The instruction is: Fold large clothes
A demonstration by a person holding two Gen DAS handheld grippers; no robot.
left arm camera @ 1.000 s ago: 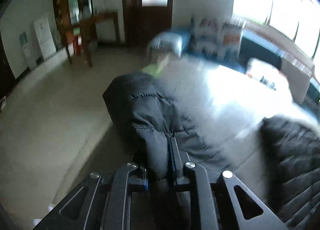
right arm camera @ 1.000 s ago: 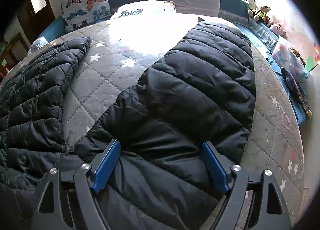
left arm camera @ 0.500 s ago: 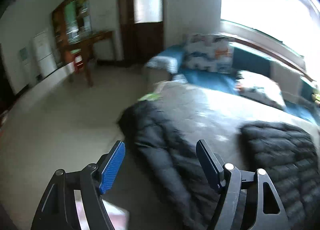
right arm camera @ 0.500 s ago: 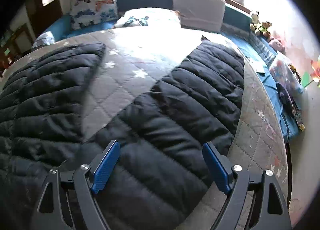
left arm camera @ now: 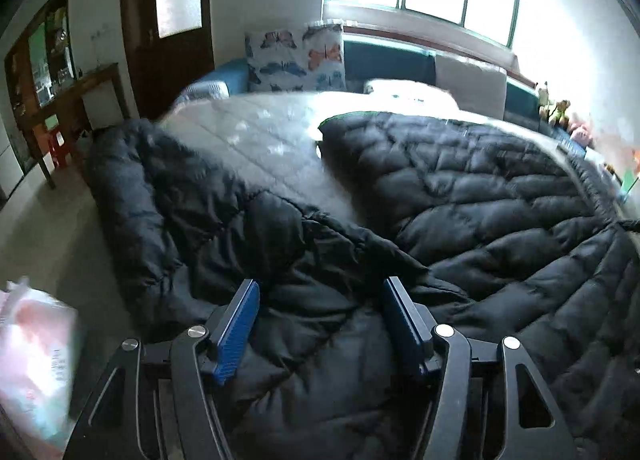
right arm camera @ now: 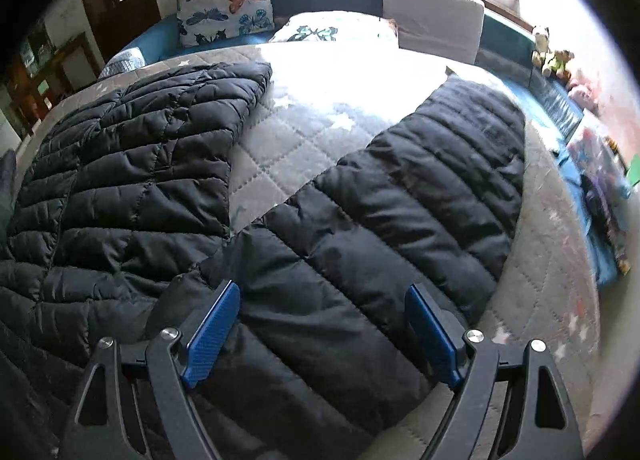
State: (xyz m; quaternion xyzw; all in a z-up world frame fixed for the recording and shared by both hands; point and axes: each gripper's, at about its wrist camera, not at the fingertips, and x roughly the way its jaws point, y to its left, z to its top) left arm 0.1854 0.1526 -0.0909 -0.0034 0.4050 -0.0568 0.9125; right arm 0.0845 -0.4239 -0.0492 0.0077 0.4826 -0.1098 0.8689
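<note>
A black puffer jacket (left arm camera: pixel 480 199) lies spread on the bed, one sleeve (left arm camera: pixel 132 179) draped toward the bed's left edge. My left gripper (left arm camera: pixel 320 300) hovers over crumpled jacket fabric near the front. Its jaws are closing, with fabric lying below and between the blue pads (left arm camera: pixel 236 336), which do not press on it. In the right wrist view the jacket body (right arm camera: pixel 120 179) is at left, and the other sleeve (right arm camera: pixel 400 199) stretches up to the right. My right gripper (right arm camera: pixel 320 308) stands open just above that sleeve's near end.
The grey quilted bed cover (right arm camera: pixel 304 127) shows between sleeve and body. A butterfly pillow (left arm camera: pixel 296 59) and cushions line the headboard, with soft toys (right arm camera: pixel 552 55) at the right. A pale pink bag (left arm camera: pixel 36 356) sits on the floor at left, past it a wooden table (left arm camera: pixel 68 99).
The left gripper let go of the jacket fold it was shut on, opened, and swung right over the jacket on the bed. The right gripper drifted slightly and stayed open.
</note>
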